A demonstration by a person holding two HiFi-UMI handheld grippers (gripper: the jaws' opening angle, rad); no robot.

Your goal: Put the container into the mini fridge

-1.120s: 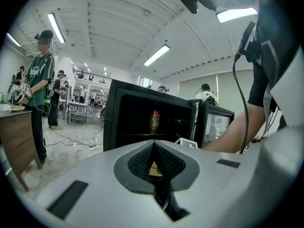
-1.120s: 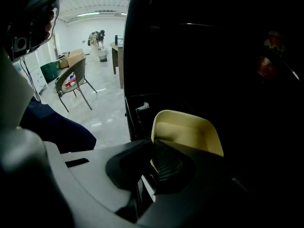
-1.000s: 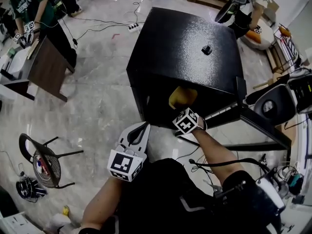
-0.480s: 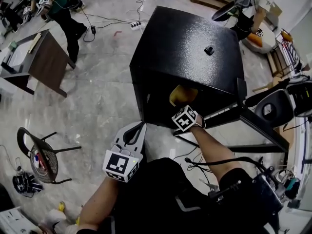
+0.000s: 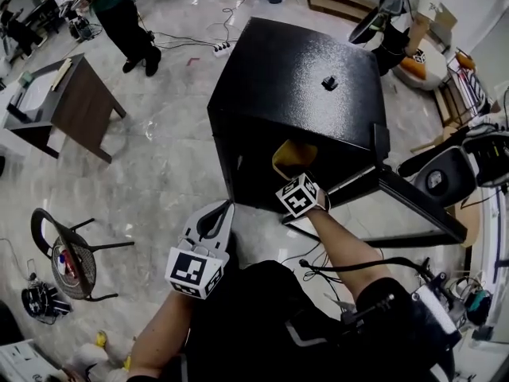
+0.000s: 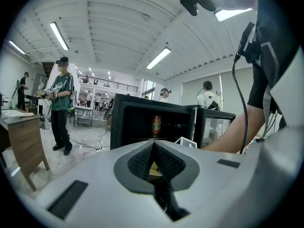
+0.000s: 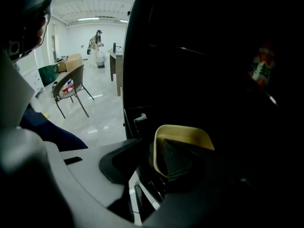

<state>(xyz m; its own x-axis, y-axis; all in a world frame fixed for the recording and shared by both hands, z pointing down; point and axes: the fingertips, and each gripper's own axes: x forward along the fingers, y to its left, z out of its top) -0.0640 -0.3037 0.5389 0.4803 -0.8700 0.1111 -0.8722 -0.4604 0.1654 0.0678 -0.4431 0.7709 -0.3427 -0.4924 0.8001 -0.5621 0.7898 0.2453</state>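
Observation:
The black mini fridge (image 5: 294, 78) stands with its door (image 5: 413, 213) swung open to the right. The yellow container (image 5: 293, 156) lies inside, on the fridge's floor near the opening. My right gripper (image 5: 288, 175) reaches into the opening. Its jaws have just been opening and now stand open, with the container's near rim (image 7: 160, 151) loose between them. My left gripper (image 5: 226, 207) is held back near my body, shut and empty, pointing at the fridge (image 6: 137, 127). A red can (image 6: 156, 125) stands deeper inside, dim in the right gripper view.
A metal chair (image 5: 67, 257) stands at the lower left and a wooden table (image 5: 75, 102) at the upper left. A power strip with cables (image 5: 219, 44) lies behind the fridge. An office chair (image 5: 445, 173) sits right of the door. People stand in the background.
The right gripper stays at the fridge opening and the container lies in the same spot. A person at the top left has walked to the right.

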